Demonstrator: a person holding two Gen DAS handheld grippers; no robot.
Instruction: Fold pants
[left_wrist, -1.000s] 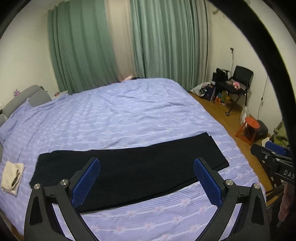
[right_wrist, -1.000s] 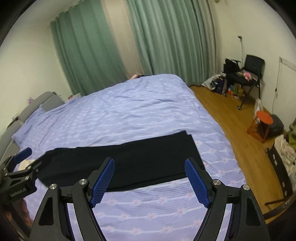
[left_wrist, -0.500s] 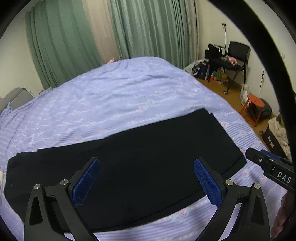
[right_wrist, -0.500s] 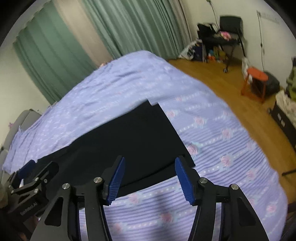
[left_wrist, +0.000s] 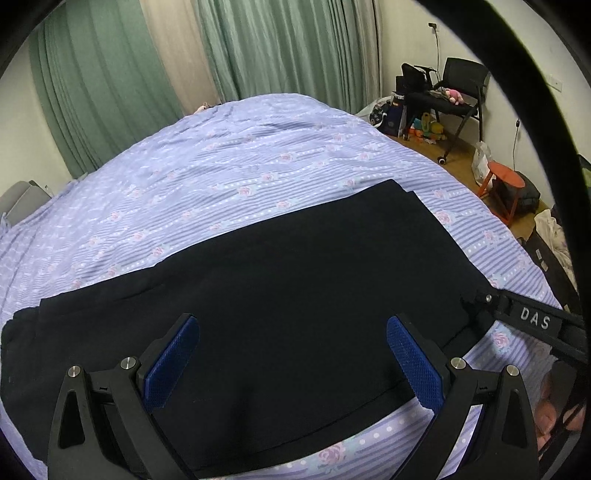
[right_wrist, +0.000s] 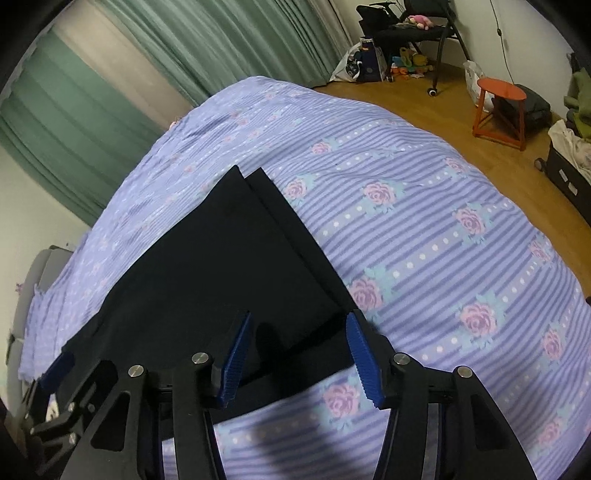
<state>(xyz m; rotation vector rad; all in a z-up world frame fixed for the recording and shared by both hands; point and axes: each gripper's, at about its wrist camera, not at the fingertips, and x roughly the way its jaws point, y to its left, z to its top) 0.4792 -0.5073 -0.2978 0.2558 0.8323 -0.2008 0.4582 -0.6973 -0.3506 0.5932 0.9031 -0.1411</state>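
Black pants (left_wrist: 280, 295) lie flat and lengthwise on the purple flowered bedspread (left_wrist: 240, 166), legs stacked. My left gripper (left_wrist: 291, 363) is open, low over the near edge of the pants' middle. My right gripper (right_wrist: 299, 354) is open, narrower than the left, straddling the near corner of the pant leg ends (right_wrist: 258, 251). The right gripper also shows at the right of the left wrist view (left_wrist: 480, 299), touching the hem corner. The left gripper also shows at the lower left of the right wrist view (right_wrist: 55, 369).
The bedspread also fills the right wrist view (right_wrist: 443, 240). Green curtains (left_wrist: 280, 48) hang behind the bed. On the wooden floor to the right stand an orange stool (right_wrist: 500, 107), a black chair (left_wrist: 461, 85) with toys and bags, and a dark suitcase (right_wrist: 569, 177).
Both grippers have come down and closer to the pants. The right gripper has narrowed its opening and moved onto the hem corner. The left gripper stays wide open.
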